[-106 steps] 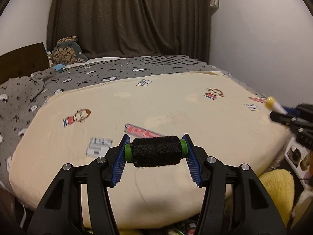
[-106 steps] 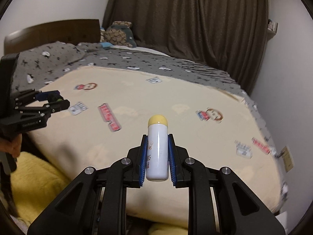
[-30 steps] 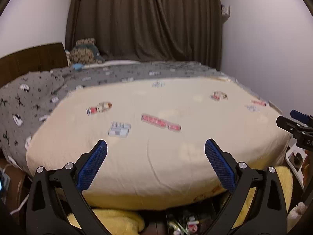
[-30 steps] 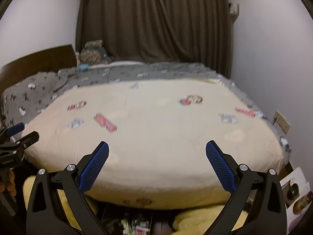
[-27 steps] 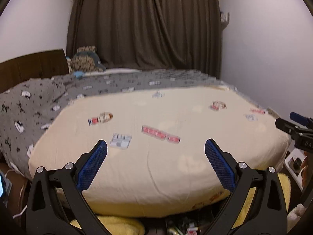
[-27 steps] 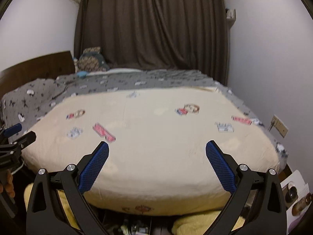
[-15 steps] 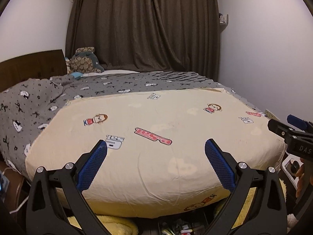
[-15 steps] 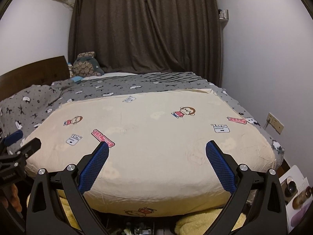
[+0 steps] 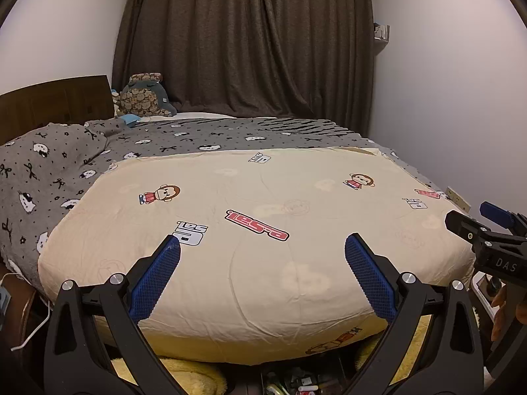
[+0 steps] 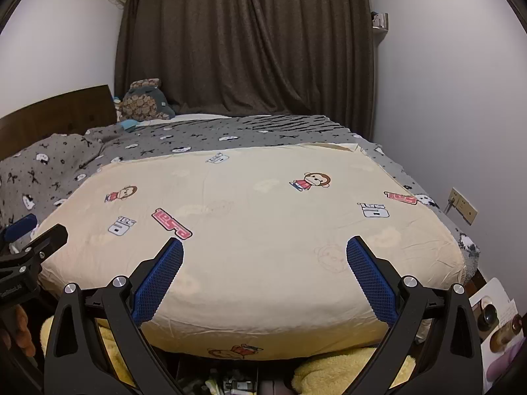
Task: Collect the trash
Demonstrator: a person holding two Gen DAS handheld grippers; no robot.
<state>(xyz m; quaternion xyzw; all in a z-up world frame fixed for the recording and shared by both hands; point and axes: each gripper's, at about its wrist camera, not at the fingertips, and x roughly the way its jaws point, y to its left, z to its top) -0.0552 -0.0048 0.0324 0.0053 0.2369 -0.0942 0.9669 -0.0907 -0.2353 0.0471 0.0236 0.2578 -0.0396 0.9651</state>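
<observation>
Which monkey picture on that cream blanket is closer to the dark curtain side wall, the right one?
Yes, the right monkey; it sits toward the wall with the socket, while the other monkey lies near the grey blanket.

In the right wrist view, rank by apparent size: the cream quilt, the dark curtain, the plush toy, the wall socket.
1. cream quilt
2. dark curtain, though it hangs farther back, so this is unsure
3. plush toy
4. wall socket

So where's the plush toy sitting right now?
The plush toy sits at the far left head of the bed in both views, between the wooden headboard and the dark curtain, at the top of the grey patterned blanket.
</observation>
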